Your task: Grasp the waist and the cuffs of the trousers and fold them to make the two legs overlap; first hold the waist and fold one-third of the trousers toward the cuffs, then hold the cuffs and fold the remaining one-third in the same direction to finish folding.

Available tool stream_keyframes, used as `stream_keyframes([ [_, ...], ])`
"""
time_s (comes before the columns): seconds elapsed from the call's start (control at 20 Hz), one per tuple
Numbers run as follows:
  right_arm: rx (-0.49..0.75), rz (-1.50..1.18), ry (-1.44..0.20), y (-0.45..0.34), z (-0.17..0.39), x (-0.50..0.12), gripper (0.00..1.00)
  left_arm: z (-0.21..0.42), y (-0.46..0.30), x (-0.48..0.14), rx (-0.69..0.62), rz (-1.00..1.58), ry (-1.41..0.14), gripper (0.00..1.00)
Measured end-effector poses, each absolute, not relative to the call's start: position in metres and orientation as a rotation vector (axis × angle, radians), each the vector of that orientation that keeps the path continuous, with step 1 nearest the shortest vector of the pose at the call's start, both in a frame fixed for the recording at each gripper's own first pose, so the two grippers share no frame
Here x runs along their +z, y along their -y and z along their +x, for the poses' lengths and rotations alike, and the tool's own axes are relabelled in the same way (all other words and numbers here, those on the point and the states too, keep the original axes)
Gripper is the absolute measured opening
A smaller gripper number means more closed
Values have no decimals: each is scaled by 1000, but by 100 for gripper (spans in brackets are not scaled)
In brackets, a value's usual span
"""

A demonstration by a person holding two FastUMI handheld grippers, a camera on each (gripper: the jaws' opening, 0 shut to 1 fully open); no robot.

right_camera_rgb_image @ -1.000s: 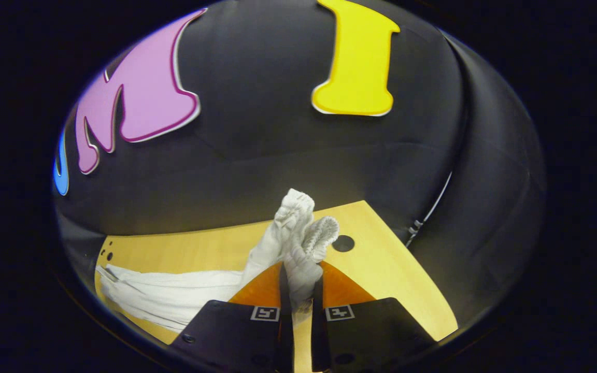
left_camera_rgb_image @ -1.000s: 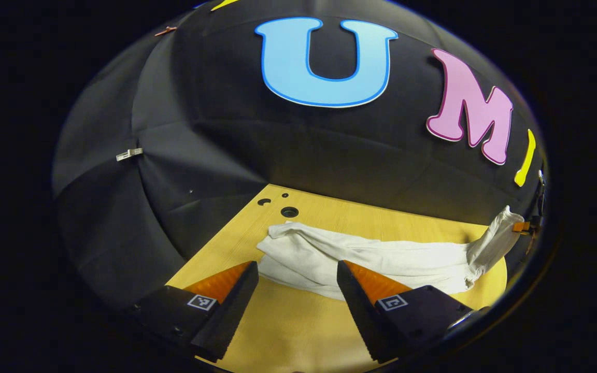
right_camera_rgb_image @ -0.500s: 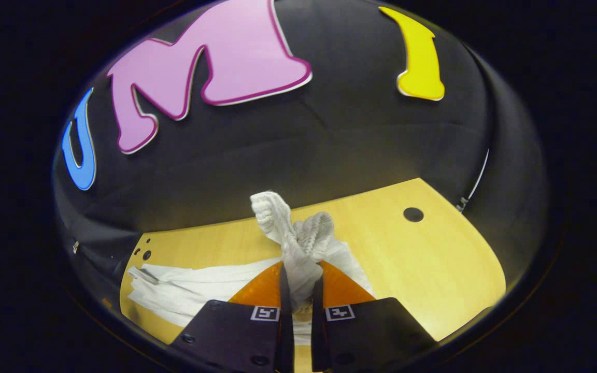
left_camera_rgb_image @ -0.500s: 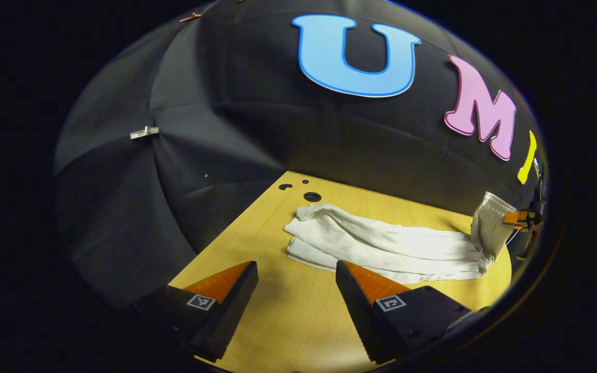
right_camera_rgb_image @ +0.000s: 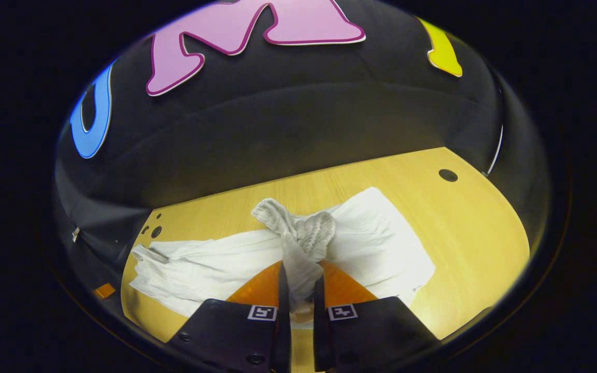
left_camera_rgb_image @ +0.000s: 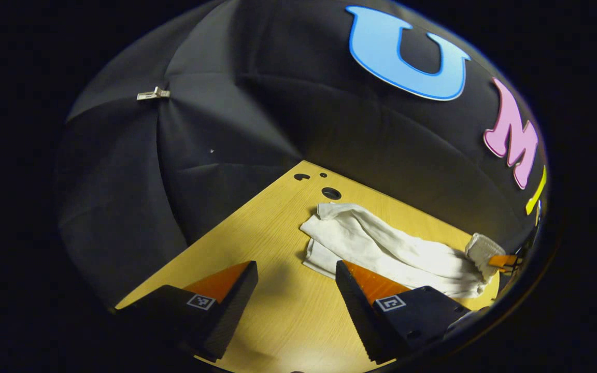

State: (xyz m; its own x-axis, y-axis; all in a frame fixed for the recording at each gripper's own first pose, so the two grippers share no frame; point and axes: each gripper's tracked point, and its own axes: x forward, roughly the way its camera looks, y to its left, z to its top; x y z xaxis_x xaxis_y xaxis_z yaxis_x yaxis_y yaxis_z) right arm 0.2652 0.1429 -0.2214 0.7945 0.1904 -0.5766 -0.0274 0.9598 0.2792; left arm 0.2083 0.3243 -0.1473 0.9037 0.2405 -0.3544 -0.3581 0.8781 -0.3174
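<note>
Right gripper: its two fingers are pinched tight on a bunched, ribbed end of the trousers; the gathered cloth pokes up between them and spills over their tips.

Left gripper: jaws spread wide with nothing between them, hanging over bare wood near the front of the table; its right finger overlaps the near edge of the cloth in the left gripper view, but whether it touches I cannot tell.

Trousers: white, lying on the table as a long rumpled band. In the right gripper view one part runs off to the left toward the far-left corner, another broad part spreads to the right of the held end.

Ribbed end: in the left gripper view it sits at the far right of the band, raised a little off the wood, with the right gripper's tip beside it; that edge of the view is badly warped, so the hold itself is hard to make out there.

Table holes: a few dark round ones just beyond the trousers' left end; another hole far right in the right gripper view.

Clip: small, pale, on the wall cloth at the left.
</note>
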Motion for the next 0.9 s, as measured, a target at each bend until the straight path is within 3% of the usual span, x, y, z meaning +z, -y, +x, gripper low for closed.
stream_keyframes([
  [0.25,204,266,-714,-182,237,-242,35,251,-328,-148,314,-504,-302,96],
  [0.4,296,265,-778,-209,202,-253,58,274,-327,-149,312,-530,-303,96],
  [0.5,333,260,-807,-217,184,-256,100,290,-322,-154,311,-534,-322,92],
  [0.6,335,253,-795,-217,169,-250,99,302,-317,-162,313,-516,-348,96],
  [0.9,271,189,-711,-158,121,-214,99,327,-302,-195,360,-417,-446,96],
])
